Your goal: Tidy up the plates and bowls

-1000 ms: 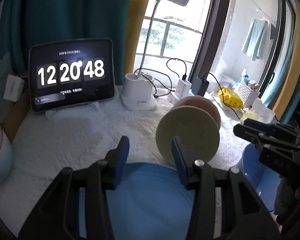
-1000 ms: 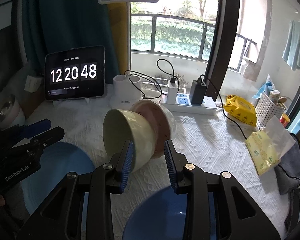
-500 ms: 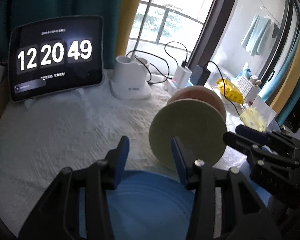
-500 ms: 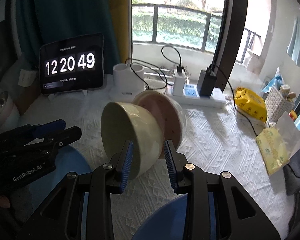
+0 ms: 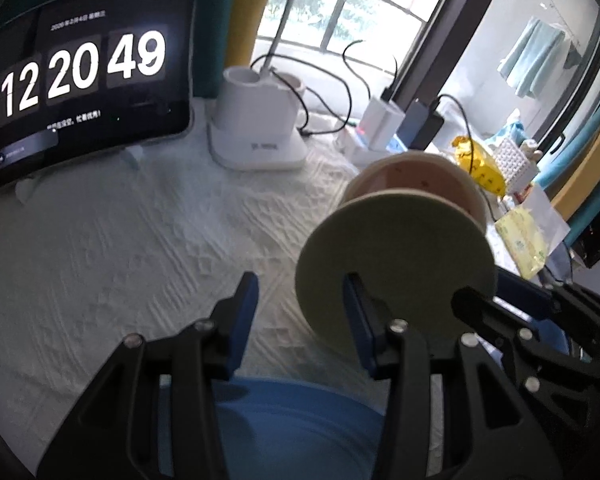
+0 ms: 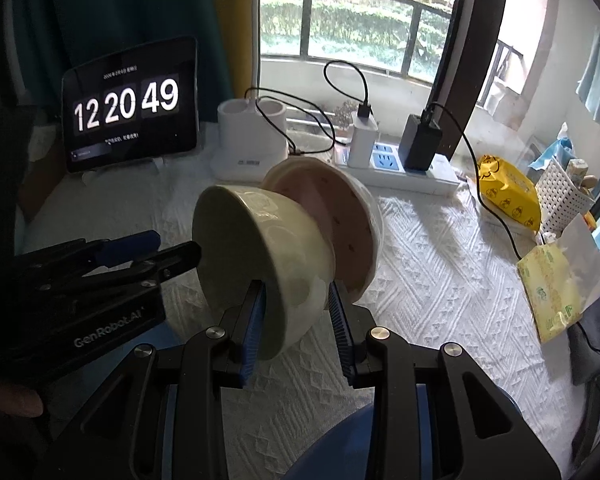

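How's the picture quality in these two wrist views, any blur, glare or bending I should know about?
Left wrist view: soft and smeared, with the tablet clock digits ghosted and the window blown out white. Right wrist view: sharper, the green bowl crisp between the right gripper fingers, with a glossy highlight on its wall. Both views: fisheye bending toward the edges and dark corners.

White tablecloth, blue plate, tablet
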